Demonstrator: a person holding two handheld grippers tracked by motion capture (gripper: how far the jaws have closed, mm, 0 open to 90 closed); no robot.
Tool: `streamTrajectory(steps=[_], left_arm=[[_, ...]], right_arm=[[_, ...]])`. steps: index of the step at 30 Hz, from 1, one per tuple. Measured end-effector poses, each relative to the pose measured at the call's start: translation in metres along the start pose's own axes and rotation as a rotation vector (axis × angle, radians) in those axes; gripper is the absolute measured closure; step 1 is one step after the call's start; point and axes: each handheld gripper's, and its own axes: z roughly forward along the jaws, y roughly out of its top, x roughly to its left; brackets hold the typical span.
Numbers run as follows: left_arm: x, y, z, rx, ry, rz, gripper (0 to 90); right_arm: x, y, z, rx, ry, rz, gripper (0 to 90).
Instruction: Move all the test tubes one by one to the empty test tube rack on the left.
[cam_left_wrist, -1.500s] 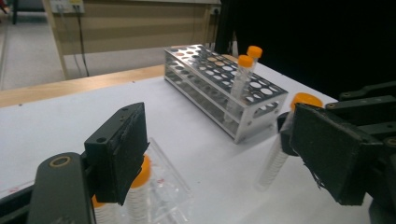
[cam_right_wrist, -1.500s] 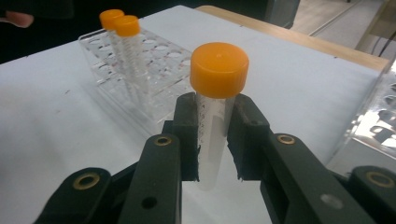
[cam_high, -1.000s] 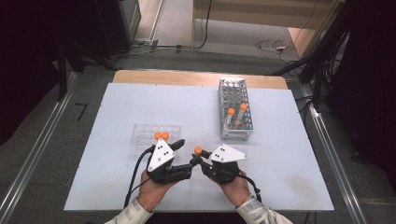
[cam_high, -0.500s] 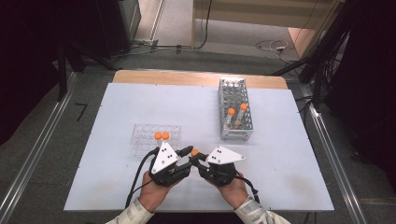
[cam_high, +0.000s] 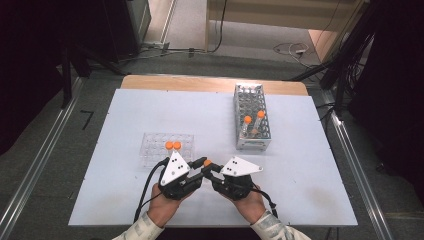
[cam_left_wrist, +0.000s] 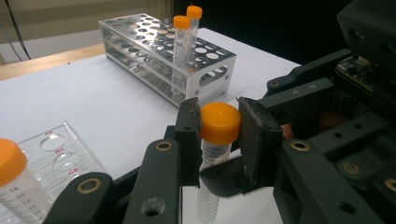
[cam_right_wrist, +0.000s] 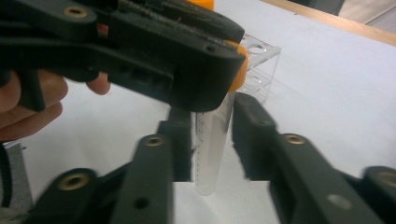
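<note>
Two grippers meet near the front edge of the tabletop (cam_high: 125, 115), tips together over an orange-capped tube (cam_high: 207, 163) that the high view reduces to a dot of orange. The left gripper view shows what that hides: the left gripper (cam_left_wrist: 219, 135) has just closed, and its pads clamp the tube's orange cap, the graduated body hanging below. The right gripper view shows the clear body standing between the right gripper (cam_right_wrist: 212, 140) pads, which have just been opening and stand slightly off it; the cap is mostly covered by the left gripper. The metal rack (cam_high: 252, 120) toward the back right holds two more capped tubes. The clear plastic rack (cam_high: 155, 145) is partly covered by the left gripper in the high view.
</note>
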Motion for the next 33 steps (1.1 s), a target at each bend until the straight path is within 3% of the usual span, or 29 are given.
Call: streamTrajectory(steps=[3, 6, 10, 20, 33], left_arm=[[0.005, 0.005, -0.007, -0.006, 0.003, -0.016, 69.9], [0.013, 0.012, -0.016, -0.019, 0.010, -0.047, 69.9], [0.020, 0.020, -0.027, -0.034, 0.026, -0.055, 69.8], [0.039, 0.034, -0.056, -0.065, 0.079, -0.095, 69.8], [0.052, 0.037, -0.067, -0.059, 0.156, -0.096, 69.8]], right_arm=[[-0.002, 0.001, -0.001, 0.002, 0.022, 0.001, 45.1], [-0.005, 0.001, -0.003, -0.001, 0.033, 0.007, 38.7], [-0.009, 0.001, -0.004, 0.001, 0.026, 0.017, 34.4], [-0.016, 0.000, -0.008, -0.002, -0.006, 0.032, 32.7], [-0.022, -0.001, -0.012, -0.005, -0.026, 0.040, 32.8]])
